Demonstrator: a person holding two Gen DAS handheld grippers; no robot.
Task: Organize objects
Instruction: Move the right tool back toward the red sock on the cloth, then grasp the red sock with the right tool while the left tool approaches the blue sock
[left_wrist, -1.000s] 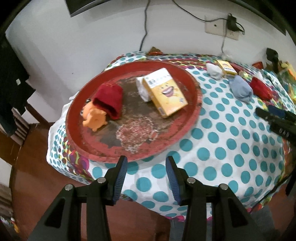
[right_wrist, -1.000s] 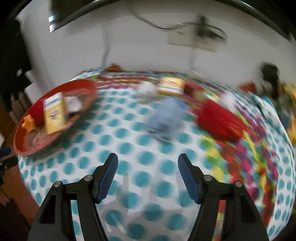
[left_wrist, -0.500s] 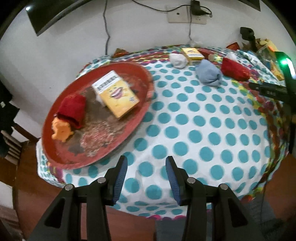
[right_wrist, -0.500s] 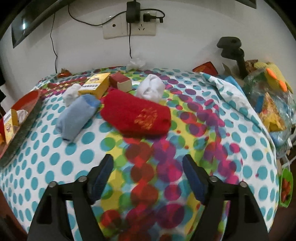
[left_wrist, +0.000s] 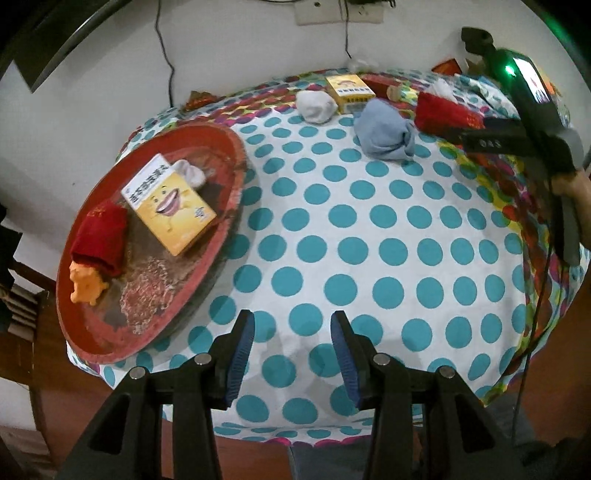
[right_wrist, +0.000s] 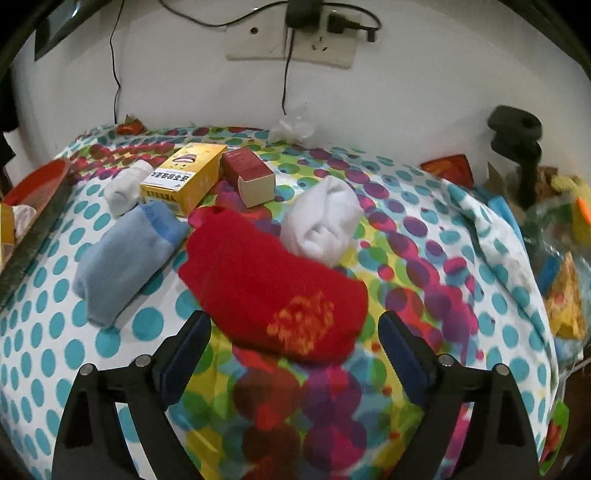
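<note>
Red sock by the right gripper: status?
Right gripper open, empty, lined up on red sock. Sock flat on tablecloth, white sock roll touching its far edge. Left gripper open, empty.

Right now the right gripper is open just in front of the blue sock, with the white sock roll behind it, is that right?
Not quite. The right gripper is open, but the thing just in front of it is the red sock, not the blue sock, which lies off to its left. The white sock roll does sit behind the red one. The right wrist view shows this.
</note>
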